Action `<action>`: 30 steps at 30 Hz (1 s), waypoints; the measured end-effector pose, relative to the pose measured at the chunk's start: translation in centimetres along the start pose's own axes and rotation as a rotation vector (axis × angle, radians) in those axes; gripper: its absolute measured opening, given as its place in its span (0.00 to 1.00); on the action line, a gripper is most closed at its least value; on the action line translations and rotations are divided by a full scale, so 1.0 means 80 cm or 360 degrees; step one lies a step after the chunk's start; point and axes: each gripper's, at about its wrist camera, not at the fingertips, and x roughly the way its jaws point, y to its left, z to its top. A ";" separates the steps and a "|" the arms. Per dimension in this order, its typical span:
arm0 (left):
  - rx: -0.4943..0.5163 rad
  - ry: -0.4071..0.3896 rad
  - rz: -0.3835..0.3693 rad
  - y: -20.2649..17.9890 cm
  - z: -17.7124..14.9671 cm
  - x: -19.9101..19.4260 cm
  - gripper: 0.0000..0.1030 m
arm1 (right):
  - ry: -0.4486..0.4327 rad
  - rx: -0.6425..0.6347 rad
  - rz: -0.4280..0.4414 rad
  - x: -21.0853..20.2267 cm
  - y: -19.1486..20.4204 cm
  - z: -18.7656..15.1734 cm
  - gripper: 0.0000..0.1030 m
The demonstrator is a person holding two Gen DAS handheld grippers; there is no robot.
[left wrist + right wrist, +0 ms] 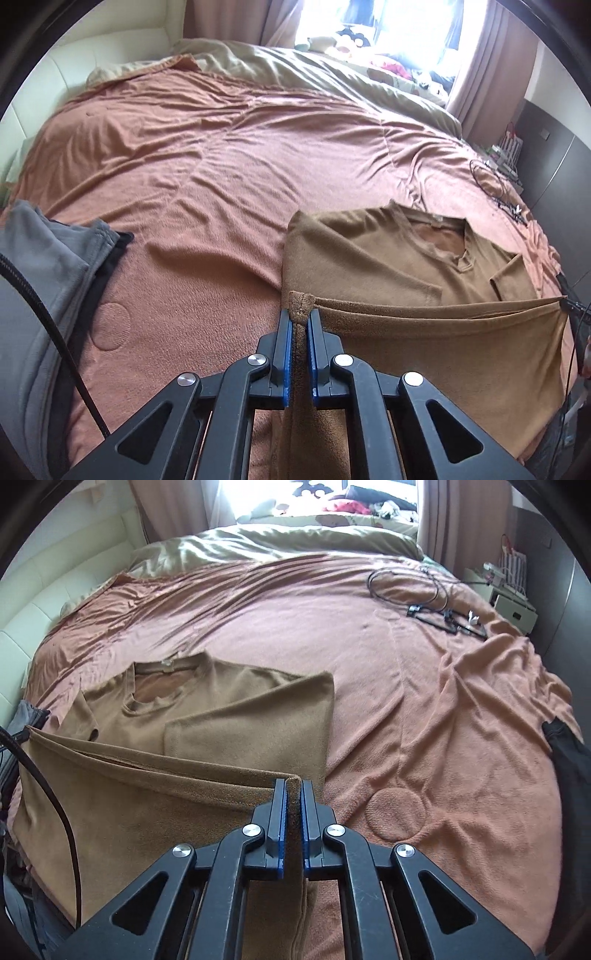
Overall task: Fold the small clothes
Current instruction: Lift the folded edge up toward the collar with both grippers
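A brown T-shirt [369,251] lies on the orange blanket [221,166], neck towards the window, with both sides folded inwards. Its bottom hem is lifted off the bed and stretched between the two grippers. My left gripper [302,315] is shut on the hem's left corner, which bunches above the blue pads. In the right wrist view the same T-shirt [221,716] fills the lower left, and my right gripper [293,786] is shut on the hem's right corner. The far tip of the right gripper shows at the hem's other end in the left wrist view.
A grey garment over a black one [55,266] lies at the bed's left edge. Black cables [424,590] sprawl on the blanket [424,709] at the far right, and a dark cloth [569,760] hangs at the right edge. Beige bedding [277,542] and a cream headboard [110,48] bound the bed.
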 end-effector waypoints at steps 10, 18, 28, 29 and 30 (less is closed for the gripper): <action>0.0014 -0.0190 0.0007 -0.014 0.033 -0.071 0.07 | -0.0225 0.0028 -0.0013 -0.087 0.001 0.009 0.02; 0.0066 -0.0341 0.0032 -0.034 0.082 -0.111 0.07 | -0.0359 0.0018 -0.0055 -0.129 0.007 0.035 0.02; 0.0102 -0.0367 0.0057 -0.052 0.134 -0.095 0.07 | -0.0398 0.0011 -0.0081 -0.106 0.012 0.069 0.02; 0.0106 -0.0353 0.0062 -0.052 0.137 -0.087 0.07 | -0.0386 0.0006 -0.0081 -0.099 0.013 0.072 0.02; 0.0108 -0.0340 0.0065 -0.052 0.138 -0.079 0.07 | -0.0371 0.0002 -0.0080 -0.090 0.013 0.075 0.02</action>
